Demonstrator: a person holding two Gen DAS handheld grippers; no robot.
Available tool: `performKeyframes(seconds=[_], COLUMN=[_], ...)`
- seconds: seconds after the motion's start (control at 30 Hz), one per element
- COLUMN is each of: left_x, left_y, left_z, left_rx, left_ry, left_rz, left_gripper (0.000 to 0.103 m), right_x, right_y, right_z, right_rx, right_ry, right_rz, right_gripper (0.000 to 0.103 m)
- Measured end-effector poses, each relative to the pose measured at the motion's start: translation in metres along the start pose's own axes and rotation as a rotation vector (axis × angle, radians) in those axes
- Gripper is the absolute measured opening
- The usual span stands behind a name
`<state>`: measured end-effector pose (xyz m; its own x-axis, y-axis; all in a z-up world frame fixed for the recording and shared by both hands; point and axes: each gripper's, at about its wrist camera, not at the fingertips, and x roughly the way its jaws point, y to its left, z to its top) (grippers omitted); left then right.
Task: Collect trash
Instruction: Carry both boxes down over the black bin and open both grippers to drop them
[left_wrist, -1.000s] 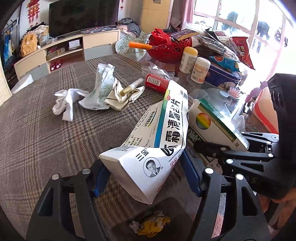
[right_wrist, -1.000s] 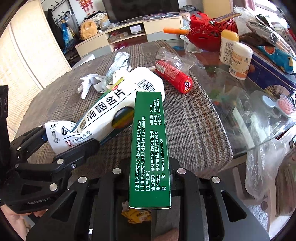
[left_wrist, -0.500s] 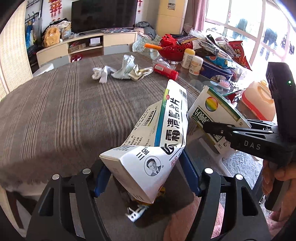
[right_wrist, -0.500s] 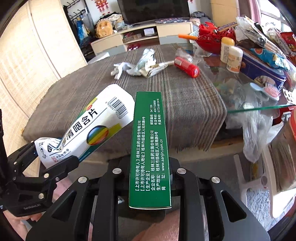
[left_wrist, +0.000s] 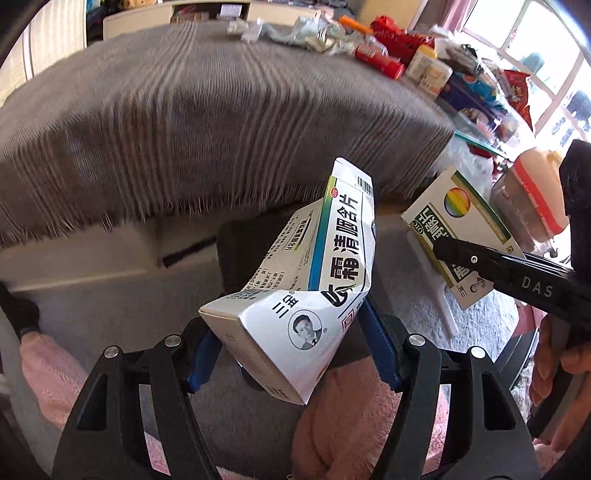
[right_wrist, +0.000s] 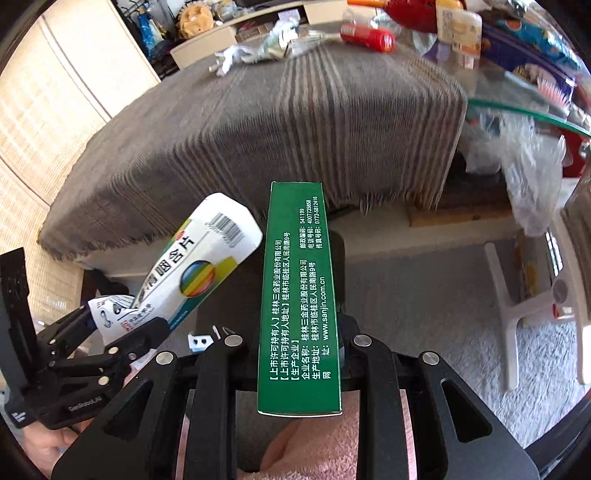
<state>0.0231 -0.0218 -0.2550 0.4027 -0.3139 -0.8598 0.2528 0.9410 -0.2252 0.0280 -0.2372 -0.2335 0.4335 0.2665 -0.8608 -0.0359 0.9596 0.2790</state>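
The left claw (left_wrist: 291, 354) is closed on a crumpled white medicine box (left_wrist: 314, 288), which stands tilted between its blue pads. Just beside it, the right claw (right_wrist: 299, 354) grips a green box (right_wrist: 299, 306) by its narrow sides. Both are held off the edge of the cloth-covered surface (left_wrist: 184, 122), which lies beyond them.

Ahead: fringed cloth edge (right_wrist: 258, 192) of the table blocks forward travel.
Right: white stool (right_wrist: 517, 295) and hanging plastic bag (right_wrist: 532, 177) crowd the floor.
Below: grey floor (right_wrist: 424, 288) is open.
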Motion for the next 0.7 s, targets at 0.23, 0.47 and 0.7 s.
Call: performKeyframes(seconds=[0.23, 0.47, 0.7], left_x=[0.042, 0.069, 0.079], left_y=[0.010, 0.028, 0.028], left_z=[-0.017, -0.029, -0.024], left_rx=[-0.038, -0.091, -0.094], left_ry=[0.118, 0.198, 0.210], left_rz=[0.055, 0.041, 0.001], left_gripper=[0.065, 0.066, 0.067], right_x=[0.036, 0.062, 0.077], right_y=[-0.001, -0.004, -0.008], right_z=[-0.010, -0.010, -0.004], right_rx=[0.013, 0.042, 0.077], right_ry=[0.088, 0.157, 0.188], right_rz=[0.022, 0.019, 0.029], right_gripper=[0.024, 0.025, 0.027])
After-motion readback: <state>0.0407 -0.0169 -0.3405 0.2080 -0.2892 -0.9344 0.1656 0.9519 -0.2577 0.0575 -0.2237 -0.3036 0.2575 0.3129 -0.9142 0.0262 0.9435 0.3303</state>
